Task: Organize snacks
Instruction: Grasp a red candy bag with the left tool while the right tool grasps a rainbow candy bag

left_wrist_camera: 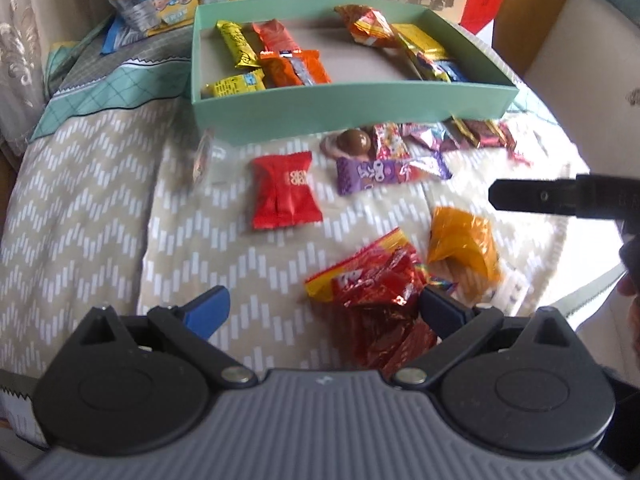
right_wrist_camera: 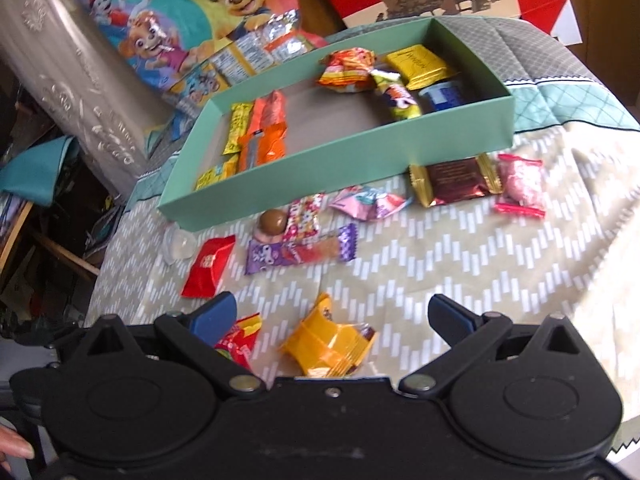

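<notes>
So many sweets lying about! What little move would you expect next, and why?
Probably the right hand-held gripper dips and closes on the yellow wrapper. It is open, the wrapper lies between its fingers on the cloth, and the green box ahead already holds sorted snacks.

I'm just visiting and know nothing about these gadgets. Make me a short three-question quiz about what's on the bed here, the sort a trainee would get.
1. True or false: the green box already holds some snacks.
2. Which snack lies nearest in front of the right gripper? A) orange wrapper B) purple bar C) brown packet
3. Fill in: the crumpled red packet lies by the ___ gripper.

Key: 1 true; 2 A; 3 left.
</notes>
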`<state>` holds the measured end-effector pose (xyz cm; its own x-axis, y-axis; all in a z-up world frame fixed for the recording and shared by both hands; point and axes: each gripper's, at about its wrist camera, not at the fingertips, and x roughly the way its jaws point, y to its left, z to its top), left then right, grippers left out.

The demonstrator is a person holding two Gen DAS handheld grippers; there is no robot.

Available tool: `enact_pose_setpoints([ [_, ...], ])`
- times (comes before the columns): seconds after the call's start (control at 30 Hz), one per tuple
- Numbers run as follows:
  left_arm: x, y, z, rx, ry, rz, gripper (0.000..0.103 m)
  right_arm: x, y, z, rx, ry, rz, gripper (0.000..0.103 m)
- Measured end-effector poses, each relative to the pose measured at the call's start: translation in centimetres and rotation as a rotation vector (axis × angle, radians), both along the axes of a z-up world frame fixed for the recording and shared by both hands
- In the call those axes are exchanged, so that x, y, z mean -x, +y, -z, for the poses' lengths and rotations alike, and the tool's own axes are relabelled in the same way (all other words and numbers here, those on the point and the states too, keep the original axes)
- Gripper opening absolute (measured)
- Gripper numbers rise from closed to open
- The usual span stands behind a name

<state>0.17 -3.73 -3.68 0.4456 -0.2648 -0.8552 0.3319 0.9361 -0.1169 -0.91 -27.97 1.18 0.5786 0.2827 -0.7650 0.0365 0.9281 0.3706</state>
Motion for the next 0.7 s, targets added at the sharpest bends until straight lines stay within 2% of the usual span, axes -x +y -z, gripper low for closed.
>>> enact_pose_setpoints([
  [0.27,-0.2,0.0,1.2,0.001,-0.067,0.026,0.103,-0.3,0.7,0.6,0.033,0.029,-0.027,0.103],
  [0.33,-0.1,-0.3,1.7,-0.021,-0.073,0.04,0.103,-0.3,0.6,0.9,0.036,0.039,-0.026,0.103],
  [0.43,-0.1,-0.2,1.6,-0.006,-0.047,0.023,0.103,-0.3,1.0,1.0,0.042,0.038,-0.041,0.103],
  [0.5,0.2,-0.2,1.1,0.025,-0.016,0.034,0.089,-0.4,1.4,0.8,0.056,0.025,-0.053,0.103],
  [0.6,1.0,-1.2,1.1,0.002,-0.028,0.086,0.08,-0.8,1.8,0.4,0.073,0.01,-0.047,0.103],
  [0.7,0.4,-1.5,2.4,0.025,0.017,0.074,0.07,-0.9,2.4,0.2,0.075,0.003,-0.05,0.103],
])
